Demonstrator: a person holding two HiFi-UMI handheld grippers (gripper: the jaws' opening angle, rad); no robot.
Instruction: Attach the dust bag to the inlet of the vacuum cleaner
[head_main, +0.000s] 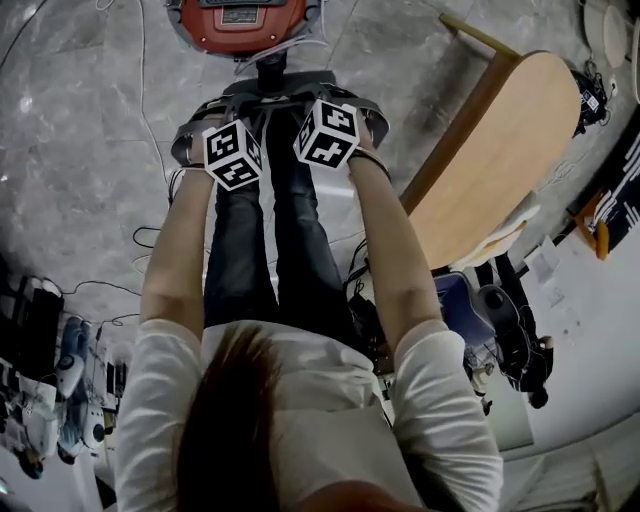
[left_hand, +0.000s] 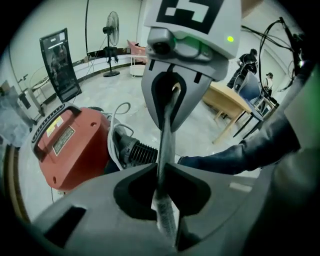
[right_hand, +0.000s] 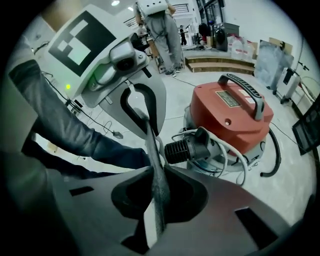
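In the head view, both grippers are held side by side at the upper centre of the frame, just below the red vacuum cleaner (head_main: 240, 20) at the top edge. A wooden table (head_main: 500, 150) is seen at the upper right, on the grey marbled floor (head_main: 70, 130).

In the left gripper view, the left gripper (left_hand: 161, 170) is seen at the bottom centre with its jaws nearly together, pinched on a thin grey edge of the dust bag (left_hand: 165, 130). The edge is stretched straight up the middle of the frame to the opposite gripper, where it is clamped as well. The vacuum cleaner is found at the left of this frame, with its black ribbed inlet (left_hand: 137, 150) pointed toward the bag and just left of it. A standing fan (left_hand: 112, 30) is visible at the upper left.

In the right gripper view, the right gripper (right_hand: 157, 172) is likewise closed to a narrow gap on the same grey edge, which is drawn up and to the left. The inlet is placed just right of the bag, apart from it, with a white cable (right_hand: 235, 160) looped round the cleaner's base.
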